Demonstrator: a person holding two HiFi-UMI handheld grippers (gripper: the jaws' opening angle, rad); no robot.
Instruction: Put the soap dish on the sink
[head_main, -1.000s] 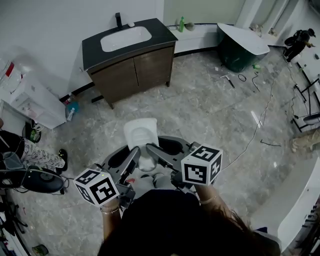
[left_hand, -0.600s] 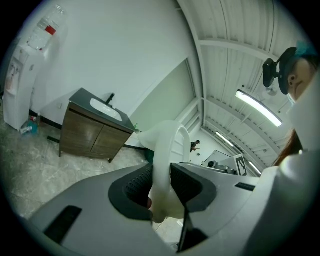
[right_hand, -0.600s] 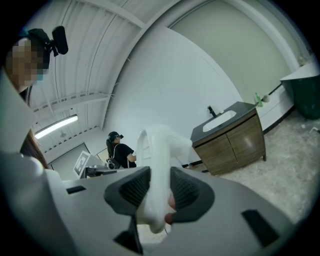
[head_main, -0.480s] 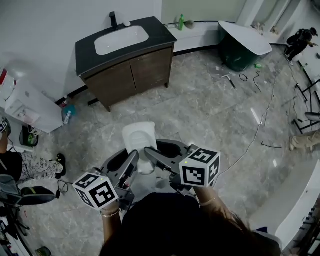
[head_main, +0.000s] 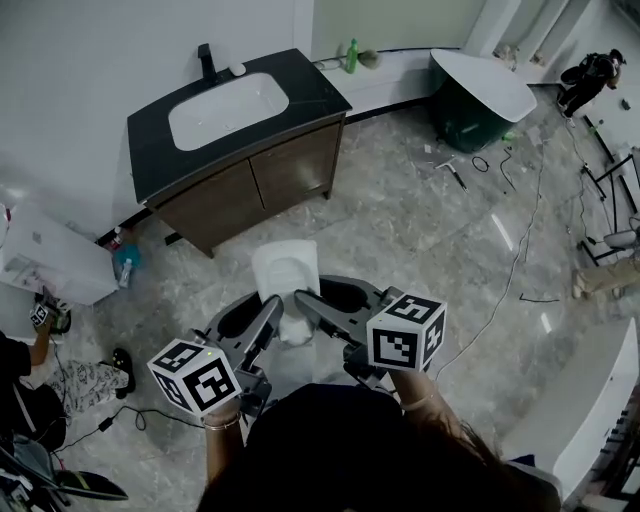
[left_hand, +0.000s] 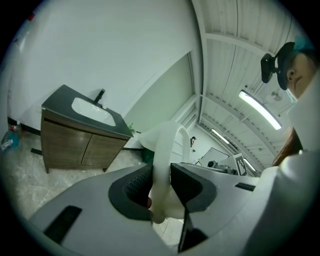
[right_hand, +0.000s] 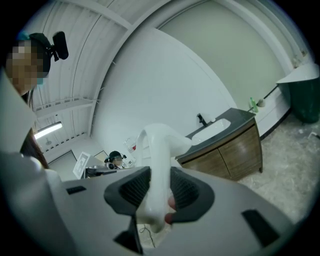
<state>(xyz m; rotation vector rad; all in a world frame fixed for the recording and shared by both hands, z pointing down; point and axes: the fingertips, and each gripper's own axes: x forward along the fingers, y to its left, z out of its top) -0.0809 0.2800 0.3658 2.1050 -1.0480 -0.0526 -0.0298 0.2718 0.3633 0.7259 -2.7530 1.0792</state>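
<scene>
- Between the two grippers, in the air above the grey marbled floor (head_main: 420, 250), sits the white soap dish (head_main: 285, 272), well apart from the sink (head_main: 228, 98).
- Only the head view shows its rounded rectangle shape, with the long axis pointing away toward the dark counter (head_main: 318, 90).
- Gripper views show its glossy rim edge-on. The left gripper (left_hand: 161, 185) and right gripper (right_hand: 160, 192) each clamp its near end with ribbed black pads.

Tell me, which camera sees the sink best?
The head view: it looks down into the whole white sink, set in its dark counter. The left gripper view shows it small and slanted, off to the left of the soap dish. The right gripper view shows only a thin, far-off sliver of it.
</scene>
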